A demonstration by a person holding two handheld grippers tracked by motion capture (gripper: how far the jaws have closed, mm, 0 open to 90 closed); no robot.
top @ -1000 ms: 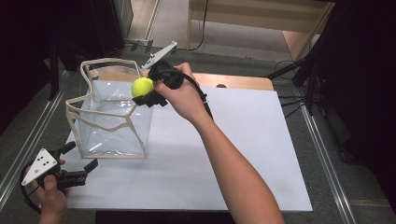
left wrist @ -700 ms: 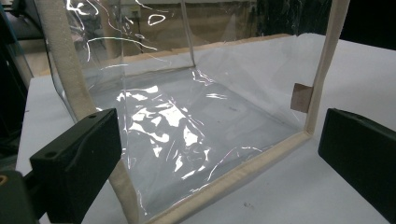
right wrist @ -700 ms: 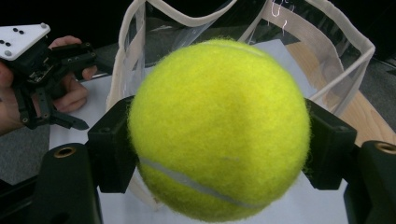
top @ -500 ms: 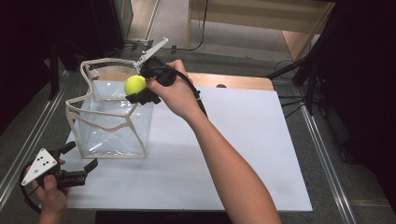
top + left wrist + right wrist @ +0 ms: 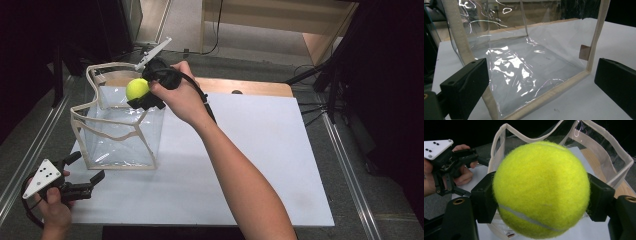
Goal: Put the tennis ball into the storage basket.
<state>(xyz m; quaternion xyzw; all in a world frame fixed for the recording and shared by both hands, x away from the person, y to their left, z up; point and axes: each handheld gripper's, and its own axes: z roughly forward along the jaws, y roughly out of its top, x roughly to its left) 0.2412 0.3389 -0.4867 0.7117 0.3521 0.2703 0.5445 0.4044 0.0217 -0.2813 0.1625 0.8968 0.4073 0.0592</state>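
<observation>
A white desk (image 5: 260, 150) with a wooden strip along its far edge stretches across the middle. On its left part stands a clear plastic bag (image 5: 122, 135) with cream fabric trim, mouth open upward, its base flat on the surface. A small dark spot (image 5: 237, 92) sits at the far edge.

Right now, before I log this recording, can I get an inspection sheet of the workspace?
Surface: white table top, wooden strip at its far edge.
Job's things: tennis ball held above the open clear bag, which stands upright.
Clutter: nothing seen.
Grippers: right claw shut on the ball; left claw open, near the bag's front corner, touching nothing.
Cables: black cable trails from the right claw.
Surroundings: dark floor, metal rails, wooden furniture beyond.
</observation>
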